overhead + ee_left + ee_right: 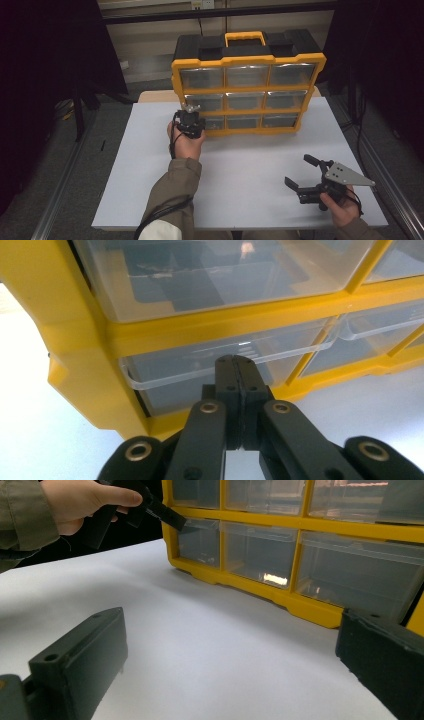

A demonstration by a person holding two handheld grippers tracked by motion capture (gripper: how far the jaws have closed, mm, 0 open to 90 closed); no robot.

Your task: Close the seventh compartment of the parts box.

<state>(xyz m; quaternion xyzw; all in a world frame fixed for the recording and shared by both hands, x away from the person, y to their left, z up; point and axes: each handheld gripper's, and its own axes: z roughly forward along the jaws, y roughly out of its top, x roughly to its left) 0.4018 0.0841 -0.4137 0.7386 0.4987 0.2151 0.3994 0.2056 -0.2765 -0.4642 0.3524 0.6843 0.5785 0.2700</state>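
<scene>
A yellow organiser (pixel 247 61) with clear drawers stands upright at the back of the white table (pixel 150 165). My left gripper (pixel 191 116) is shut, its jaws pressed flat together. In the left gripper view its tips (pixel 235 360) sit at the top lip of the bottom-left drawer (pixel 175 372), which stands out a little from the frame (pixel 75 355). I cannot tell whether the lip is pinched. The right gripper view shows that left gripper (pixel 170 517) at the same drawer (pixel 200 542). My right gripper (pixel 298 170) rests open near the front right, nothing between its jaws (pixel 230 655).
The organiser has a black back and an orange carry handle (pixel 244 36) on top. Bare white table lies between the two hands. Dark floor and metal rails (pixel 65 185) flank the table on both sides.
</scene>
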